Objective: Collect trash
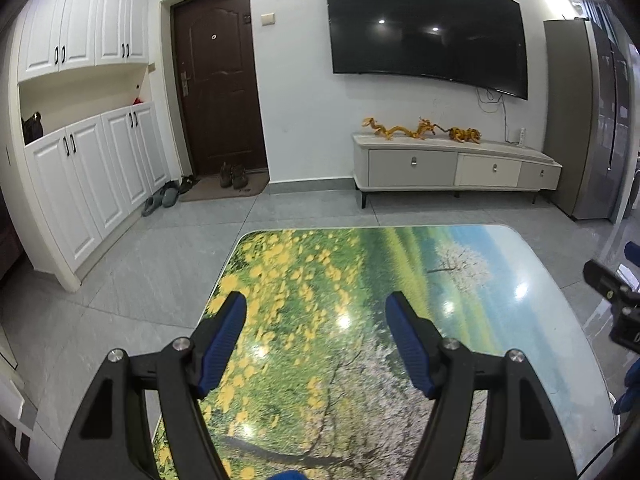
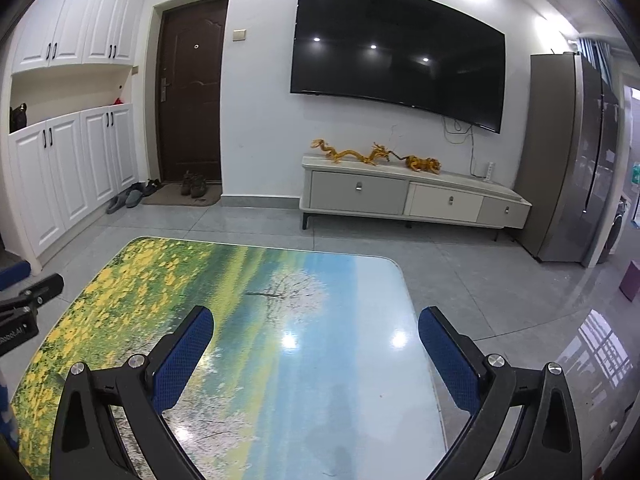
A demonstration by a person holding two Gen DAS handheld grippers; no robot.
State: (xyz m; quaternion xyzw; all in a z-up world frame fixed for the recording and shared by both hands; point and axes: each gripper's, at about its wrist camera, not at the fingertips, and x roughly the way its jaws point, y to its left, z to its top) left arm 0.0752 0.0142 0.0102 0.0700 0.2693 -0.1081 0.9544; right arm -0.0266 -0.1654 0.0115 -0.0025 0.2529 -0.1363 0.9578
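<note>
Two grippers are held over one printed surface [image 2: 320,320]: the left gripper [image 1: 316,304] and the right gripper [image 2: 316,320], both jaws spread with nothing between. No trash can be seen. Three drawers [image 2: 448,202] and two gold dragons [image 2: 352,154] are counted.

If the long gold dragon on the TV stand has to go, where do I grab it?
Probably its arched mid-body, coming from the front and above. The gold dragon lies lengthwise along the TV stand with the wall close behind, and its head and tail look thin and spindly. Finer detail is too small to tell.
</note>
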